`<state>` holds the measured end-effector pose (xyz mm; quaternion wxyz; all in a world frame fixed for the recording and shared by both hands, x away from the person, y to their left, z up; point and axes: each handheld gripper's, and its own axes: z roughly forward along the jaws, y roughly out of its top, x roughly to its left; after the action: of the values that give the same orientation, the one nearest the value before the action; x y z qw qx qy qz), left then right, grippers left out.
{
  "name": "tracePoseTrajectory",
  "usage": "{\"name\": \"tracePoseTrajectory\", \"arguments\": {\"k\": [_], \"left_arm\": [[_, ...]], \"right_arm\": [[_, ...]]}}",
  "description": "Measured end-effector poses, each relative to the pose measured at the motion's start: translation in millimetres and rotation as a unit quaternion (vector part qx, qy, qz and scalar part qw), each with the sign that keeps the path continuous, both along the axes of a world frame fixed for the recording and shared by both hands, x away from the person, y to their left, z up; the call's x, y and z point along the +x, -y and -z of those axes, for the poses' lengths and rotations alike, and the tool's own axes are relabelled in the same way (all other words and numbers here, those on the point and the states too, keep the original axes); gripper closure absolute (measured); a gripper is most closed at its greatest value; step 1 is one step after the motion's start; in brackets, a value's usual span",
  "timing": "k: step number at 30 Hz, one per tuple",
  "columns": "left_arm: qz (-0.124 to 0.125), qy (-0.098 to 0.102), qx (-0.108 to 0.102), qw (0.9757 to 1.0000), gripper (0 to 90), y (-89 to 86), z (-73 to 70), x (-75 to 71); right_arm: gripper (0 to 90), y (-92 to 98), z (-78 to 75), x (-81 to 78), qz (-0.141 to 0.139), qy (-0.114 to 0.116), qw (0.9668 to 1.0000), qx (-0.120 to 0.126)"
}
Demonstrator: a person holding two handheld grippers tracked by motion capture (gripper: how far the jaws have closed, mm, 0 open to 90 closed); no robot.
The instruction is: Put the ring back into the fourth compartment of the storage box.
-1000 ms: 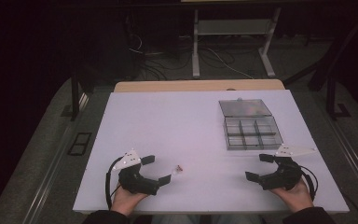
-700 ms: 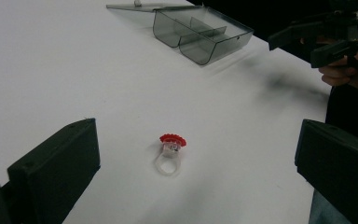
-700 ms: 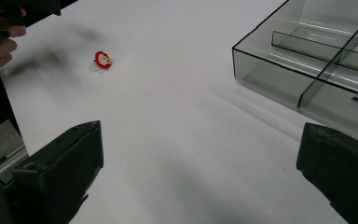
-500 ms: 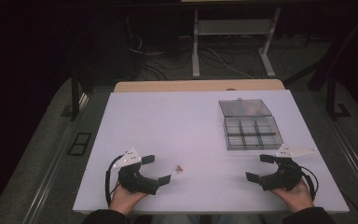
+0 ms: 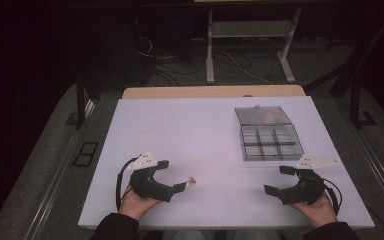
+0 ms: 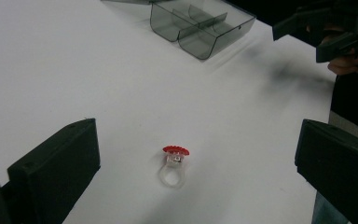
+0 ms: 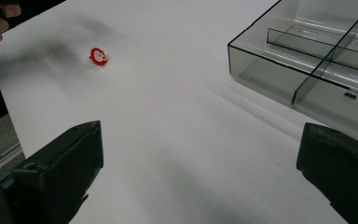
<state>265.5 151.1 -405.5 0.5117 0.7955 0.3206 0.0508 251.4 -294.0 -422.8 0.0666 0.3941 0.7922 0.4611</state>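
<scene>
A small clear plastic ring with a red top (image 6: 175,161) lies on the white table, also seen as the ring (image 5: 192,179) and the ring (image 7: 98,56). My left gripper (image 5: 171,175) rests near the table's front edge, open, its jaws wide on either side of the ring without touching it; its own view (image 6: 198,140) shows the same. My right gripper (image 5: 277,180) is open and holds nothing, just in front of the clear compartment box (image 5: 270,136), whose near corner (image 7: 303,74) lies ahead of its jaws (image 7: 203,144).
The box's lid (image 5: 262,116) lies open flat behind it, and its compartments look bare. A wooden board edge (image 5: 215,91) runs along the table's far side. Beyond it are a dark floor, cables and a stand's legs (image 5: 250,50).
</scene>
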Motion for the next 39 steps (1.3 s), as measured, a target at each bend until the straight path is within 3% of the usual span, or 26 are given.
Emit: {"name": "tracePoseTrajectory", "arguments": {"k": [7,26,39], "left_arm": [[0.006,-0.014,0.028,0.9995,0.0,6.1,4.8,9.3],[0.013,-0.044,0.067,0.9967,0.0,15.2,19.6,30.6],[0.043,-0.052,0.110,0.9916,0.0,26.7,23.4,37.5]], "right_arm": [[0.0,-0.4,-0.2,-0.3,-0.002,0.000,1.0000,-0.001],[0.0,-1.0,0.1,-0.2,-0.003,-0.003,1.0000,-0.004],[0.0,-1.5,0.4,0.0,-0.003,-0.001,1.0000,-0.008]]}}
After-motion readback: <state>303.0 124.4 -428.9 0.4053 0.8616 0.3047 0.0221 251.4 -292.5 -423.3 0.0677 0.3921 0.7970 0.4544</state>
